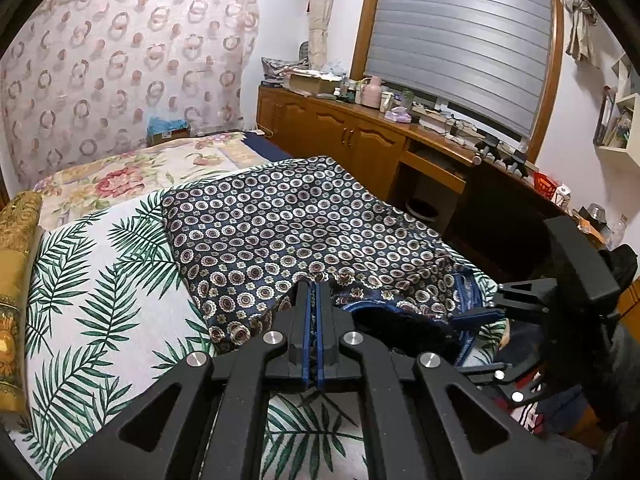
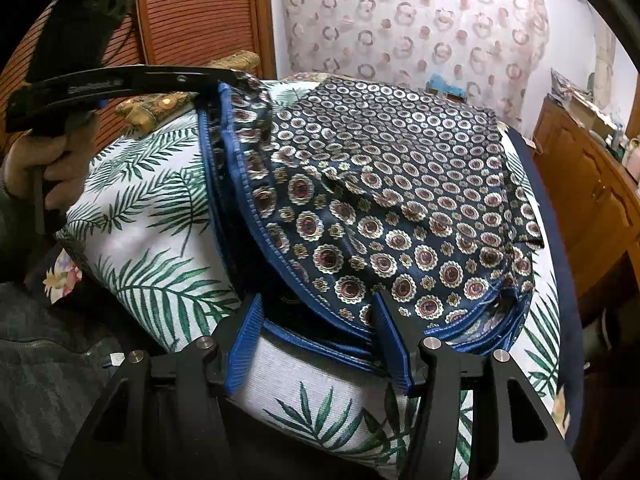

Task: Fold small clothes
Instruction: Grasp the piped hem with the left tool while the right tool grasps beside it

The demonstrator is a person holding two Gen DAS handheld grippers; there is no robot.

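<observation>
A navy garment [image 1: 300, 220] printed with round medallions and edged in blue lies on the palm-leaf sheet [image 1: 100, 280]. My left gripper [image 1: 315, 286] is shut on the garment's near edge and holds it lifted off the sheet. The right wrist view shows that left gripper [image 2: 228, 80] pinching the blue-hemmed corner of the garment [image 2: 400, 184] at the upper left. My right gripper [image 2: 320, 312] stands open, with the blue hem lying between its fingers and the pads apart from it. The same right gripper [image 1: 468, 342] sits by the garment's right edge in the left wrist view.
Floral bedding [image 1: 120, 176] and a golden cushion [image 1: 16, 260] lie beyond and left of the sheet. A cluttered wooden cabinet [image 1: 340, 132] runs along the bed's right side, with a bin [image 1: 424, 208] below its desk. A person's hand [image 2: 60, 160] grips the left tool before a slatted door [image 2: 192, 12].
</observation>
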